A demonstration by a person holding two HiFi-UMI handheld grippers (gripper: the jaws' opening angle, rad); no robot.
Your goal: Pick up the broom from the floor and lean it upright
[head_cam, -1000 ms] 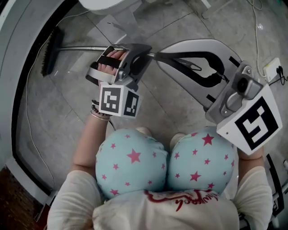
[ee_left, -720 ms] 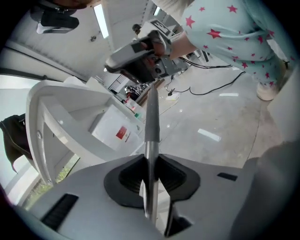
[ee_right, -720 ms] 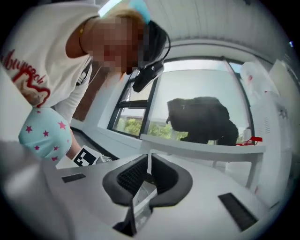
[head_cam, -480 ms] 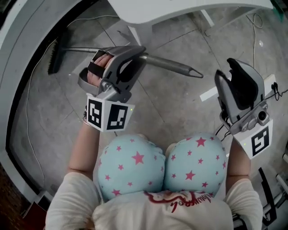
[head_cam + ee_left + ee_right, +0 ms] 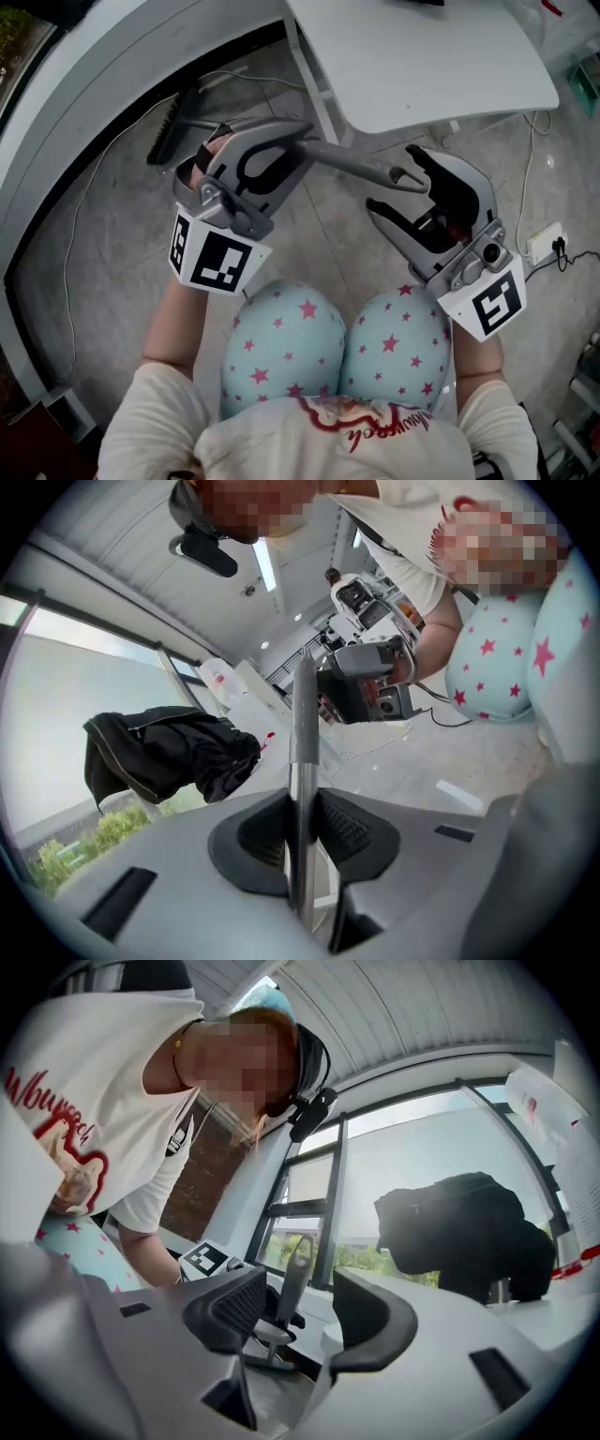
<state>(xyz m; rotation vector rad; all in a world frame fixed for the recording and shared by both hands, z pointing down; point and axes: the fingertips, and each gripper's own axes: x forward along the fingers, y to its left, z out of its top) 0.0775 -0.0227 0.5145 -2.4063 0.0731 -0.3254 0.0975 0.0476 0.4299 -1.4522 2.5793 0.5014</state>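
Observation:
The broom has a dark bristle head (image 5: 172, 128) low by the curved wall and a grey metal handle (image 5: 349, 164) that slants up toward me. My left gripper (image 5: 292, 150) is shut on the handle partway along; in the left gripper view the handle (image 5: 302, 752) runs straight up between its pads (image 5: 347, 829). My right gripper (image 5: 394, 183) has its jaws opening wide around the handle's free end. In the right gripper view the handle end (image 5: 292, 1283) stands between the jaws of the right gripper (image 5: 300, 1312) and neither pad touches it.
A white table (image 5: 441, 66) stands just beyond the grippers, with a leg (image 5: 314, 80) near the handle. Cables (image 5: 84, 216) trail over the tiled floor and a power strip (image 5: 544, 244) lies at the right. A black jacket (image 5: 464, 1232) lies on the table.
Both grippers have risen. The left one has lifted the handle with it. The right gripper, shut and apart from the broom, has swung in and opened around the handle's end.

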